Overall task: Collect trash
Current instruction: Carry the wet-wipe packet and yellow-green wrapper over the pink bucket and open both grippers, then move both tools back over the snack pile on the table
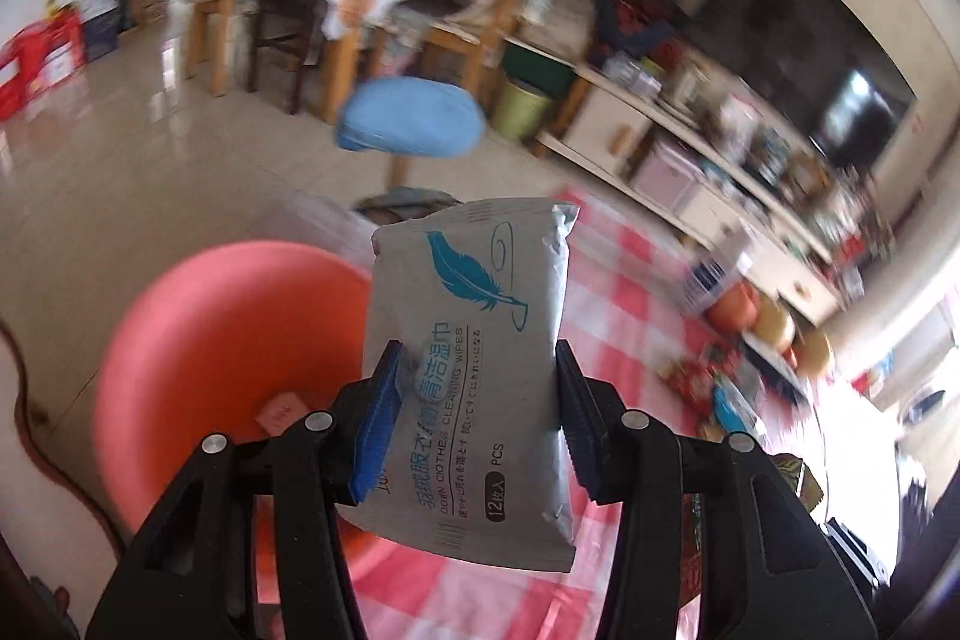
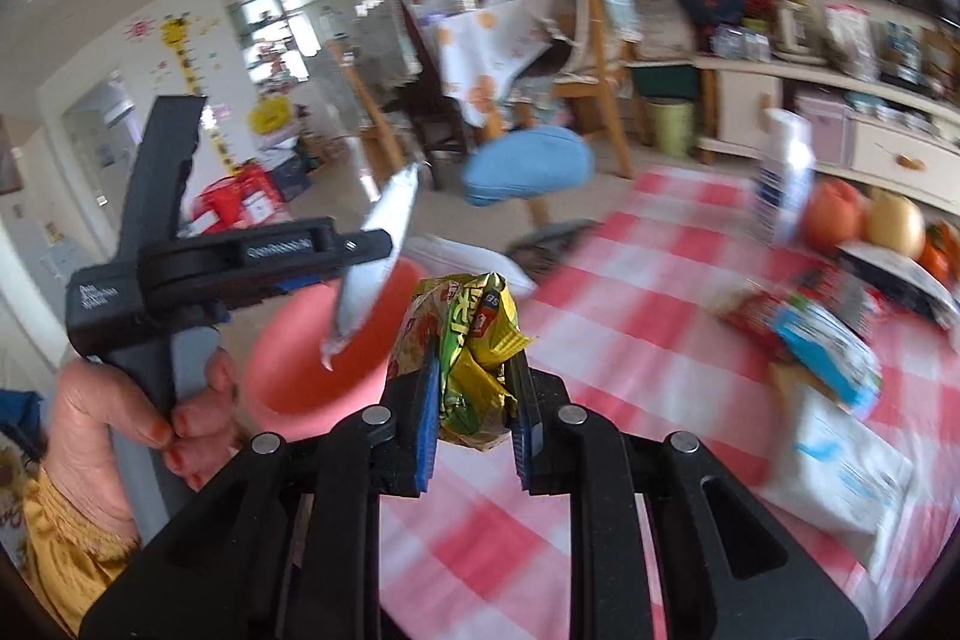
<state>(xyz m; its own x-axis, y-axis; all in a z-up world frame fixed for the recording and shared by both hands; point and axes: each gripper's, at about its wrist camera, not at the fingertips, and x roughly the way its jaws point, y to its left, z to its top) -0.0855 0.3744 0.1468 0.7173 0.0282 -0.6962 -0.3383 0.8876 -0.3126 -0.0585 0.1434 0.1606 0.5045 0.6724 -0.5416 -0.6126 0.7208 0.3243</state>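
Observation:
My left gripper is shut on a grey wet-wipes packet with a teal feather print, held up above the pink basin. In the right wrist view the left gripper holds the same packet over the basin. My right gripper is shut on a crumpled yellow-green snack wrapper, held above the red-and-white checked tablecloth next to the basin.
More packets and wrappers lie on the table's right side, with a white wipes pack, a white bottle and fruit. A blue stool, wooden chairs and a cluttered sideboard stand beyond.

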